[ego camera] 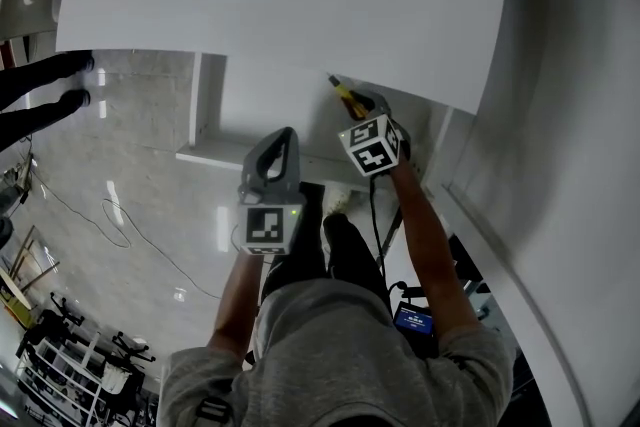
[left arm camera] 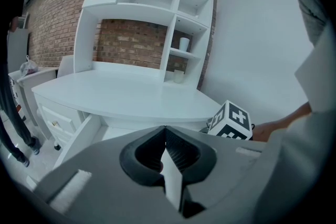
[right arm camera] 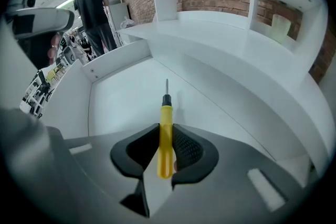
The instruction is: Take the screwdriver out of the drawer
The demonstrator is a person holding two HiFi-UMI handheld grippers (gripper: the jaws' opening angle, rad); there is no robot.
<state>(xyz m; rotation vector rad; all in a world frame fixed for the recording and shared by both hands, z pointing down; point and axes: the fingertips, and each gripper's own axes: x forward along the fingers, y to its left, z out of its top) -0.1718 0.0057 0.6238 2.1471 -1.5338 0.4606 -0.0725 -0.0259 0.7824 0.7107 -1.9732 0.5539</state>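
The screwdriver (right arm camera: 166,134) has a yellow handle and a thin metal shaft. My right gripper (right arm camera: 167,129) is shut on the handle, and the shaft points out over the white floor of the open drawer (right arm camera: 121,102). In the head view the same gripper (ego camera: 362,101) reaches down into the drawer (ego camera: 265,105) under the desk top, with the screwdriver (ego camera: 344,92) sticking out to its left. My left gripper (ego camera: 283,137) hovers by the drawer's front edge, shut with nothing in it. The left gripper view shows its jaws (left arm camera: 165,132) closed, with the drawer (left arm camera: 79,136) below.
The white desk top (left arm camera: 121,97) overhangs the drawer, with a shelf unit (left arm camera: 181,44) on it against a brick wall. A person (right arm camera: 94,8) stands beyond the drawer's far side. A cable (ego camera: 120,225) trails over the shiny floor at the left.
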